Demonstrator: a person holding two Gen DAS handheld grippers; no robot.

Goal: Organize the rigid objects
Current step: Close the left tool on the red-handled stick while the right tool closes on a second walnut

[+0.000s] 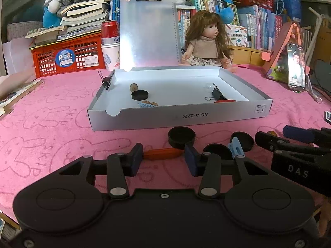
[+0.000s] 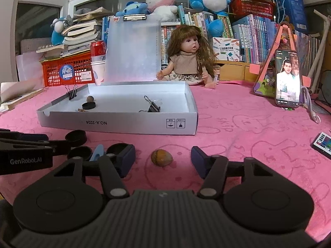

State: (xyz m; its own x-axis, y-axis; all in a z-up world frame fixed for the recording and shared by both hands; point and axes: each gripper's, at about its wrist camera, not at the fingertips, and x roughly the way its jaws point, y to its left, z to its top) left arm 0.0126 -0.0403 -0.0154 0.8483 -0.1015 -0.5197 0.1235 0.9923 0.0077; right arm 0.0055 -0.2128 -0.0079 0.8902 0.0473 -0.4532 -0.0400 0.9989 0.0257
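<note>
Now, the table (image 2: 238, 128) under its pink cloth carries the white box (image 2: 124, 124), shallow and open-topped, already holding a black cap, a nut and a couple of binder clips. It looks like stiff card, light enough to slide if bumped, so drops into it should be gentle.

In front of the box, the left claw (image 1: 163, 158) sits low with its jaws part-open on either side of an orange pen (image 1: 161, 153). The pads are not pressing on it yet as far as I can see. That pen looks hard, light and smooth, likely to roll or pivot, so a pinch across the middle of the barrel seems the safest hold.

Over to the right claw (image 2: 163, 161), also part-open, with clear gaps on both sides of a brown nut (image 2: 161, 157) lying on the cloth between the pads. The nut is small, hard and rounded, probably very light. My guess is it could squirt out sideways, so the pads should meet it square across its widest part.

Black caps (image 1: 181, 138) wait just beyond.
</note>
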